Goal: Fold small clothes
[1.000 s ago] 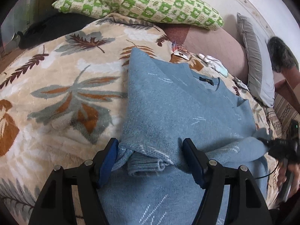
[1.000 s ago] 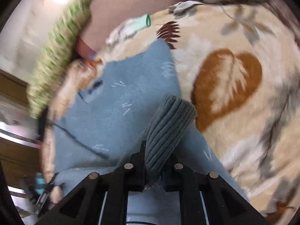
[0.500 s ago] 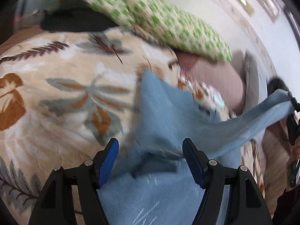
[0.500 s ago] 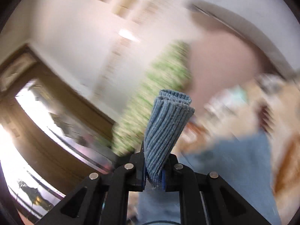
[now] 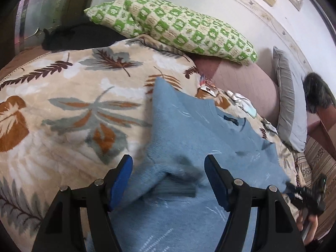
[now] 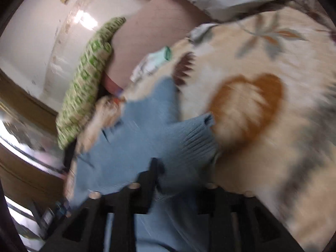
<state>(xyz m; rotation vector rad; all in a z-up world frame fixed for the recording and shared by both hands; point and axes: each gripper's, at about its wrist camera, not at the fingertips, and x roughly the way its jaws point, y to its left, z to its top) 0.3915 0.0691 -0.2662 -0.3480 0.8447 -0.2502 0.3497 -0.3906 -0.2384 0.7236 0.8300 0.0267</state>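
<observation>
A light blue knit sweater (image 5: 199, 130) lies flat on the leaf-print blanket (image 5: 63, 115), collar label toward the pillows. My left gripper (image 5: 168, 161) stands open just above the folded-in left sleeve cuff (image 5: 178, 189), its blue pads clear of the fabric. In the blurred right wrist view the right gripper (image 6: 182, 174) has its jaws opening. The right sleeve with its ribbed cuff (image 6: 199, 134) lies slack between them across the sweater (image 6: 142, 130); one finger is hidden behind the fabric. The right gripper (image 5: 308, 195), held by a hand, also shows at the left wrist view's right edge.
A green checked pillow (image 5: 178, 27) and a grey pillow (image 5: 289, 109) lie at the head of the bed. Small white and teal cloths (image 5: 243, 103) sit just beyond the collar. A black garment (image 5: 73, 37) lies far left. A wooden bed frame (image 5: 327, 126) borders the right.
The right gripper, shut on the sleeve cuff, swung it up off the bed and brought it down over the sweater body, and its jaws have parted. The left gripper stayed open over the left cuff.
</observation>
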